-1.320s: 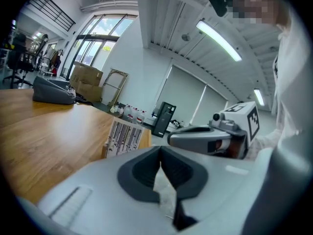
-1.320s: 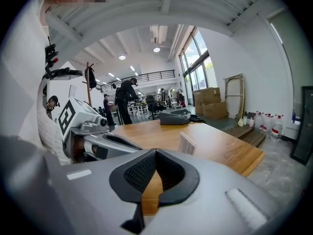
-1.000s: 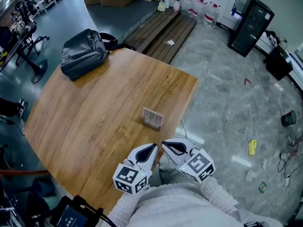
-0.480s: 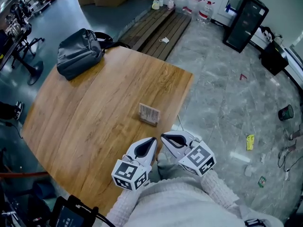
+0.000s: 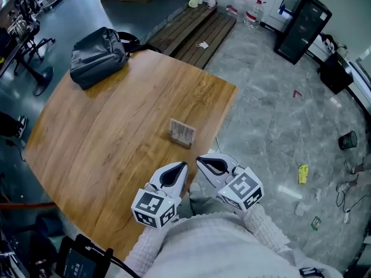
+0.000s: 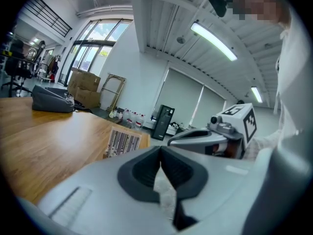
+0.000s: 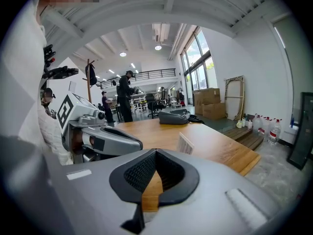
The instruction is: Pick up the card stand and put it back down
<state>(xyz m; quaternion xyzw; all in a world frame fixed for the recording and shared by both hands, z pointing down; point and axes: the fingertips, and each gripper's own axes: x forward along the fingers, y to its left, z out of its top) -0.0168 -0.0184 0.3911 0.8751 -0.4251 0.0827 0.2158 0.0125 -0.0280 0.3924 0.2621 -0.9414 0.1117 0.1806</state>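
The card stand point(image 5: 182, 132), a small upright holder with a barcoded card, stands on the round wooden table point(image 5: 104, 132) near its right edge. It also shows in the left gripper view point(image 6: 122, 142) and the right gripper view point(image 7: 186, 143). My left gripper point(image 5: 183, 167) and right gripper point(image 5: 200, 161) hover side by side at the table's near edge, just short of the stand and not touching it. Both are shut with nothing between their jaws point(image 6: 160, 149) point(image 7: 155, 153).
A grey bag point(image 5: 97, 50) lies at the table's far left edge. Beyond the table are a wooden pallet point(image 5: 197, 33), water bottles point(image 5: 249, 13) and a black cabinet point(image 5: 301, 30). Litter dots the marble floor to the right. People stand far off point(image 7: 124, 102).
The head view has drifted a little; the left gripper has sunk slightly toward me. Both grippers stay shut and the card stand has not moved on the table.
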